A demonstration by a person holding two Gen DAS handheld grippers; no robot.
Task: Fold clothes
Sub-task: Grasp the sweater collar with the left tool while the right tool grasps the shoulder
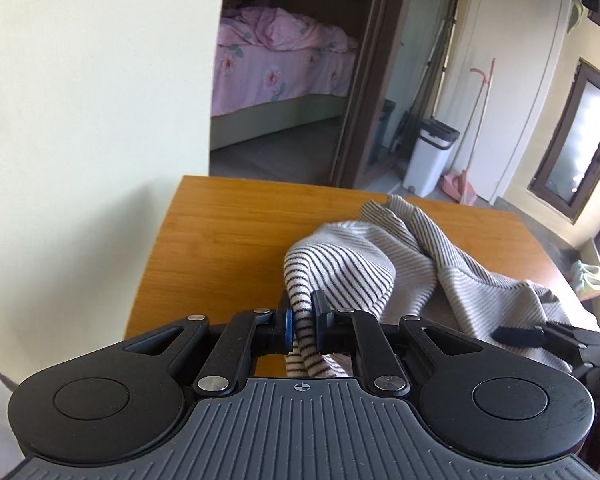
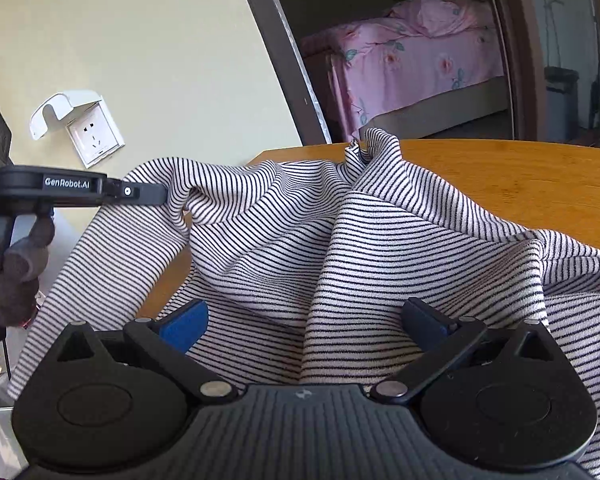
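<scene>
One garment is all we have to work with, a striped shirt (image 1: 352,264), and through the left wrist camera we see it bunched in a loose heap on the wooden desk (image 1: 228,224). Our left gripper (image 1: 302,326) has its jaws clenched on a gathered edge of the cloth, lifted off the desk. No neat fold shows.

From the right wrist camera, the striped shirt (image 2: 340,248) spreads in ridges and hollows across the desk (image 2: 500,176), one edge drawn up to the left gripper (image 2: 162,194). Our right gripper (image 2: 304,320) hangs over the fabric with its jaws spread wide, grasping nothing. We judge the folding barely begun: the shirt wants spreading flat first, and every fold is left.
</scene>
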